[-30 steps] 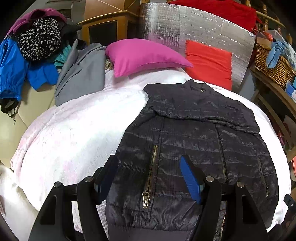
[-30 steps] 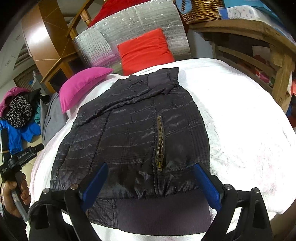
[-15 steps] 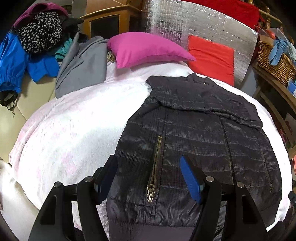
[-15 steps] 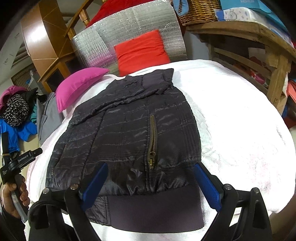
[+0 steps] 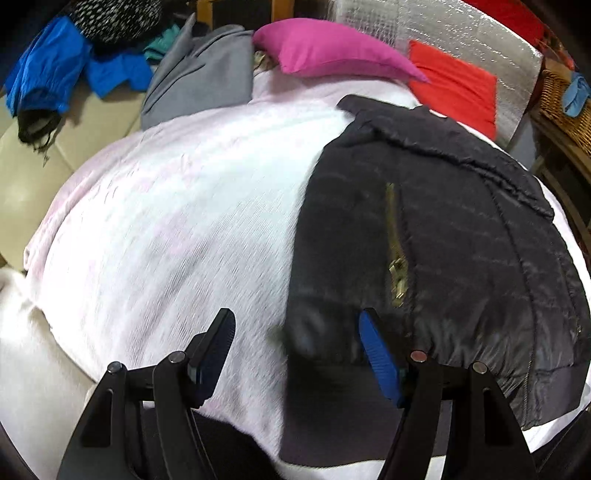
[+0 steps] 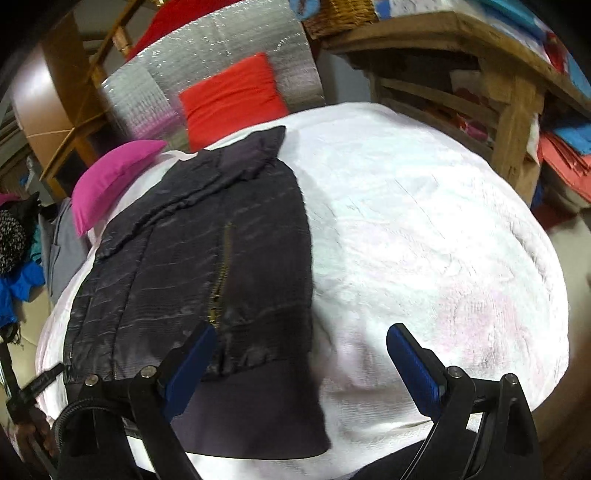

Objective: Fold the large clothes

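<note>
Black quilted jacket lies flat on the white bed cover, collar toward twelve o'clock and its ribbed hem toward six. A brass zip runs up its front panel.

From the left wrist camera, the left gripper has its jaws apart, straddling the jacket's nine o'clock edge near the hem; the blue pad at three o'clock sits over the dark fabric, the other over the white cover. Whether either pad touches cloth cannot be told through the blur.

From the right wrist camera, the right gripper also has its jaws apart, bracketing the jacket's three o'clock hem corner, one pad over the jacket and one over bare cover, nothing clamped.

At twelve o'clock beyond the collar lie a magenta pillow and a red cushion against a silver foil panel. A grey garment and blue clothing lie at ten o'clock.
</note>
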### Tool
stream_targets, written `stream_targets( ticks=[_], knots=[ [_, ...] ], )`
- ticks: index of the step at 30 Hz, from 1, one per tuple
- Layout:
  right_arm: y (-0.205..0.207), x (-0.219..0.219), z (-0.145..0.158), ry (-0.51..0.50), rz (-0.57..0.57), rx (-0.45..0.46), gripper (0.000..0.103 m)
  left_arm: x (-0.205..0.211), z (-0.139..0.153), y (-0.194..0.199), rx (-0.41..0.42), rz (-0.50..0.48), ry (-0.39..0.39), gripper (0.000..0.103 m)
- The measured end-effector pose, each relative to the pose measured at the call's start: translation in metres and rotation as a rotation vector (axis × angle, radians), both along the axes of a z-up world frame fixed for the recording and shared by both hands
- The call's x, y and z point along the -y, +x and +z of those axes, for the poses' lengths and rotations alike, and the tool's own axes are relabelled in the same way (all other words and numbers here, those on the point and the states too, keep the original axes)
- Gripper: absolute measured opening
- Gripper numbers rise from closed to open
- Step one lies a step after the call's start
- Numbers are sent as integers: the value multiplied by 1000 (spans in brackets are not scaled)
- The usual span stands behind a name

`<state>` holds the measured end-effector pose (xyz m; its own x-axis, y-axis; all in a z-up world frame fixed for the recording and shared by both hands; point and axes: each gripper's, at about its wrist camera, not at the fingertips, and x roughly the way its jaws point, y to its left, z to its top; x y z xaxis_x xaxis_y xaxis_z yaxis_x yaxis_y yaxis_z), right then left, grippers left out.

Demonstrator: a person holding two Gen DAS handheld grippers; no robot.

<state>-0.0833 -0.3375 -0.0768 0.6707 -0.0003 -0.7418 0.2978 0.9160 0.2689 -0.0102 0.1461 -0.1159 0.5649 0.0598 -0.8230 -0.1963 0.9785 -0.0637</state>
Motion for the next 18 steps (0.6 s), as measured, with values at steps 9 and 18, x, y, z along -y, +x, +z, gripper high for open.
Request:
stream_targets(
  ticks=[9, 18],
  knots=[
    [50, -1, 14, 4, 76, 18, 95, 12, 15, 27, 44, -32, 10, 70],
    [179, 39, 24, 153, 108, 23, 95, 65, 39, 122, 126, -166, 38, 70]
  ],
)
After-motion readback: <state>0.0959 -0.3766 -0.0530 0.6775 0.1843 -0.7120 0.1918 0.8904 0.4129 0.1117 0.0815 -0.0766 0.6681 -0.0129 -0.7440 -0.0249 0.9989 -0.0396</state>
